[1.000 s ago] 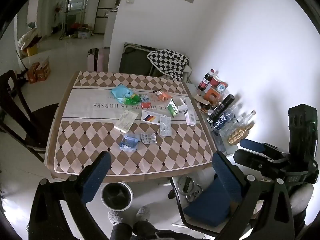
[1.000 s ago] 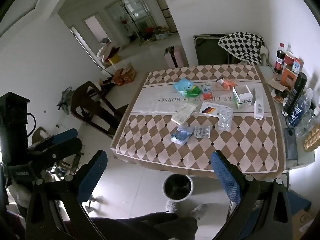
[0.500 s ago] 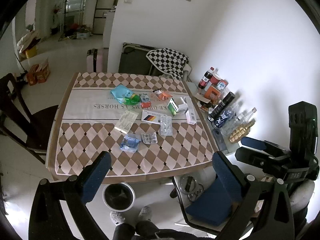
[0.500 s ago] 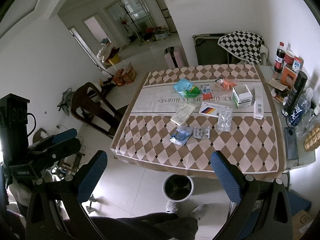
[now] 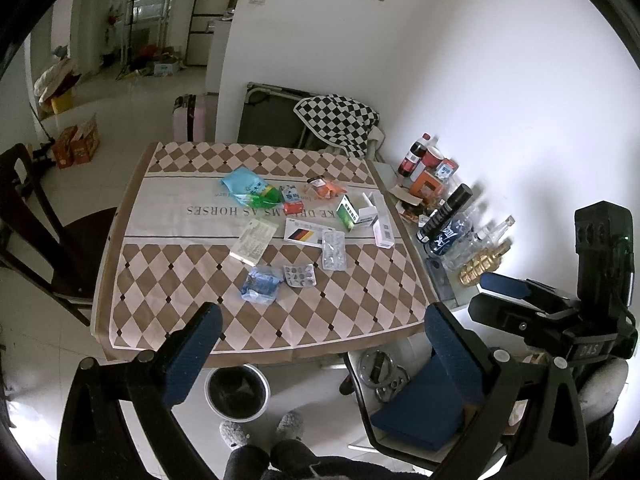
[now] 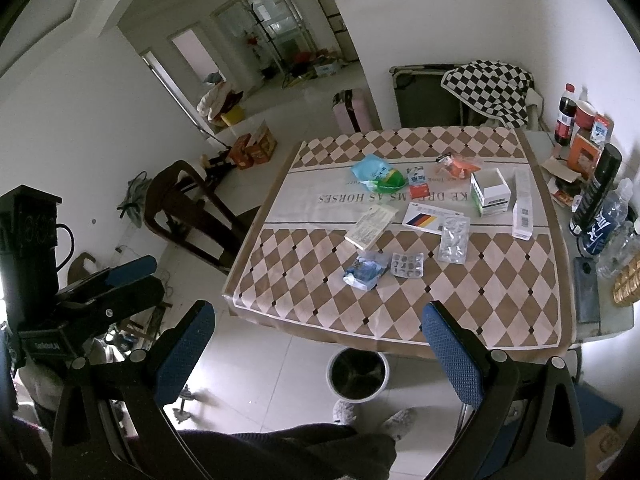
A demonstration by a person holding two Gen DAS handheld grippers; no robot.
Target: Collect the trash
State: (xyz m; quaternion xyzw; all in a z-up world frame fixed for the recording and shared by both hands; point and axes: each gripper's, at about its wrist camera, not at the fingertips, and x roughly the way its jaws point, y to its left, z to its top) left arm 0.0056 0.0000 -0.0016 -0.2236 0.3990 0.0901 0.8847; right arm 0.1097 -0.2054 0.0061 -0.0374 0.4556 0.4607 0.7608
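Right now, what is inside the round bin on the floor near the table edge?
The bin shows only a dark inside in both views. I see no clear trash in it, but its bottom is too dark to tell. The trash lies on the table.

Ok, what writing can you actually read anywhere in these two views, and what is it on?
"AS HORSES", upside down, preceded by partly covered "DREAMS": tablecloth stripe.
"DAS": right gripper body.
Print on the boxes, leaflet, blister packs and bottles: too small to read.
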